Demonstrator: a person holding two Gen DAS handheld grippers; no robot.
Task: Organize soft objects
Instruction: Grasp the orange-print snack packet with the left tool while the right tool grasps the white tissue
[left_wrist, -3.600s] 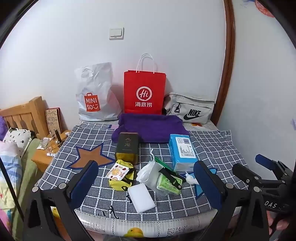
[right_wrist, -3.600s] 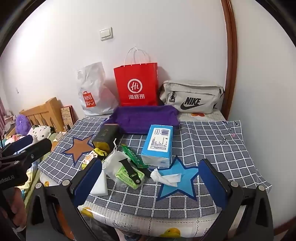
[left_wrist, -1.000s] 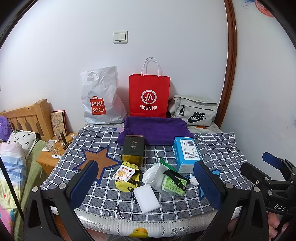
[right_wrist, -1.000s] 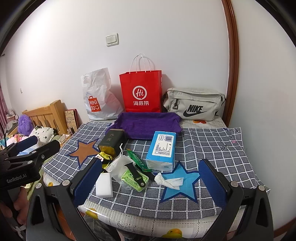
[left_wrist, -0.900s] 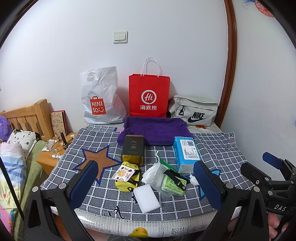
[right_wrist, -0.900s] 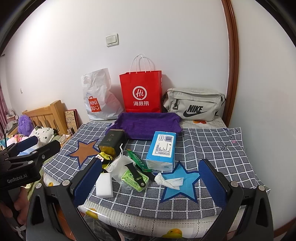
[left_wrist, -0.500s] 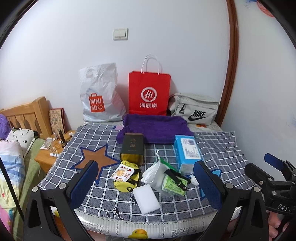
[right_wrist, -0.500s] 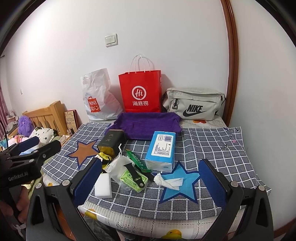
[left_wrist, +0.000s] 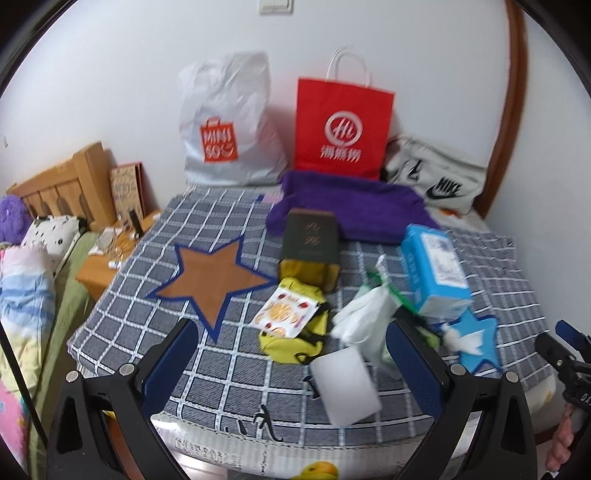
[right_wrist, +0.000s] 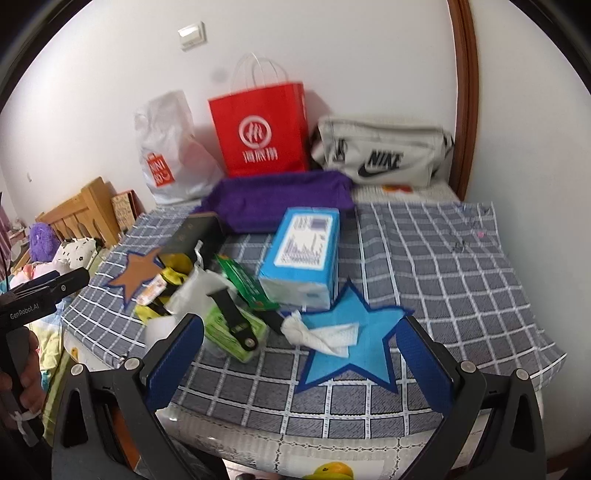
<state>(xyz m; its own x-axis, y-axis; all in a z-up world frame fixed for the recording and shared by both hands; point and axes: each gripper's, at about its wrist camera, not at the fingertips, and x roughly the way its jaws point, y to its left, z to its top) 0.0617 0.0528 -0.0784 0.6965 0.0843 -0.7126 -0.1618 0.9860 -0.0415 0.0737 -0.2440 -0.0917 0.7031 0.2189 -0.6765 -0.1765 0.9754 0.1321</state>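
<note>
Your left gripper (left_wrist: 291, 363) and right gripper (right_wrist: 299, 356) both hang with fingers wide, holding nothing, at the near edge of the bed (right_wrist: 461, 258). The tissue pack (right_wrist: 303, 251) lies mid-bed, long axis running away from you. A crumpled tissue (right_wrist: 321, 334) sits just before it, a sponge (left_wrist: 345, 386) nearest left. Tin (left_wrist: 310, 240), yellow pouch (left_wrist: 295, 321) and plastic bag (left_wrist: 365, 319) crowd between.

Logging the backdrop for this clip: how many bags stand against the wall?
3: white Miniso bag at left, red paper bag in the middle, grey Nike bag at right. Others could hide behind them.
</note>
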